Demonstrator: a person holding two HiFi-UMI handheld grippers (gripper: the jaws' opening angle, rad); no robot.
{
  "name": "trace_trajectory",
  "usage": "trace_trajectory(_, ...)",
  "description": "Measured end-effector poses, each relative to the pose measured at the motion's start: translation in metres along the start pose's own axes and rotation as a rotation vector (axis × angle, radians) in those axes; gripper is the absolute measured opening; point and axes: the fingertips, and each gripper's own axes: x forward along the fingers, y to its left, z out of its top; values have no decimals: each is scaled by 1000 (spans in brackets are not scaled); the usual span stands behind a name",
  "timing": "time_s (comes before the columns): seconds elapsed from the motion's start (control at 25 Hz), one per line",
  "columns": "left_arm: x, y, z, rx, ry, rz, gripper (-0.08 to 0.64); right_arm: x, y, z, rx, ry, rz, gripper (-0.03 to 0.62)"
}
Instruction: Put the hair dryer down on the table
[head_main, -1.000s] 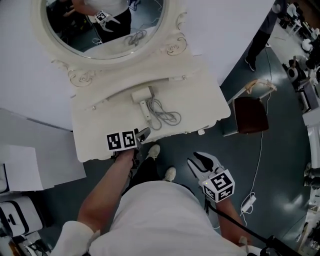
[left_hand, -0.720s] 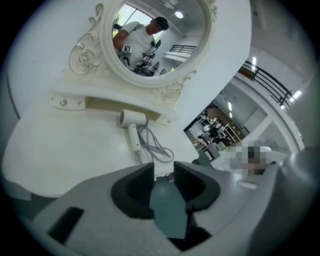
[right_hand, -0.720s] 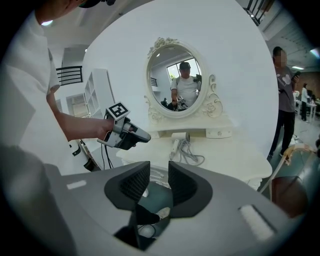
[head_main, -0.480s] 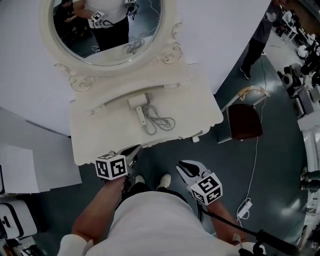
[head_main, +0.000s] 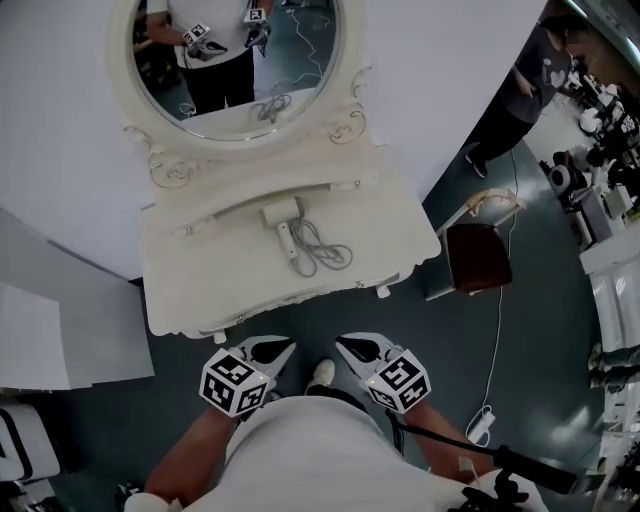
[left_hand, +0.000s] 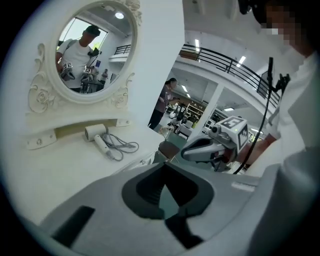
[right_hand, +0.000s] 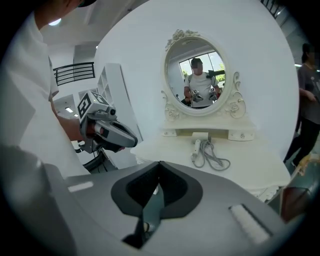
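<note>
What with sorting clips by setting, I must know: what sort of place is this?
Likely a lab or studio hall with a staged bedroom corner: a white carved dressing table with an oval mirror and a white hair dryer stands on grey floor, with equipment-laden workbenches nearby.

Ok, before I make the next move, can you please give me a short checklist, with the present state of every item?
1. Hair dryer lies on the table: ok.
2. Its cord is coiled on the table top, not hanging over the edge: ok.
3. Left tongs shut, nothing between them: ok.
4. Right tongs have just closed, nothing between them: ok.
5. Both tongs are apart from the table, held in front of its front edge: ok.
6. Where the plug end of the cord lies: cannot tell, too small to see.
</note>
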Motion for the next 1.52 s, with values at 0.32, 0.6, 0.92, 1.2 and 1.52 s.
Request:
trace_trajectory(0.32, -68, -17, -40, -1, -29, -9, 2, 21, 72, 5, -46, 26, 33, -2)
trace_trajectory(0.6, -125, -24, -68, -28, -77, 30, 2, 30, 134, 7, -88, 42, 63, -2)
trace_trajectory(0.92, -166, -32, -111, -50, -89, 16, 2, 43, 195, -5, -103, 45, 82, -2)
trace_trajectory(1.2, -175, -30, -131, -50, -86, -11, 2, 55, 221, -10, -109, 44, 76, -2)
trace_trajectory(1.52, -192, -24, -146, -46, -81, 5, 2, 65, 241, -6, -139, 31, 90, -2)
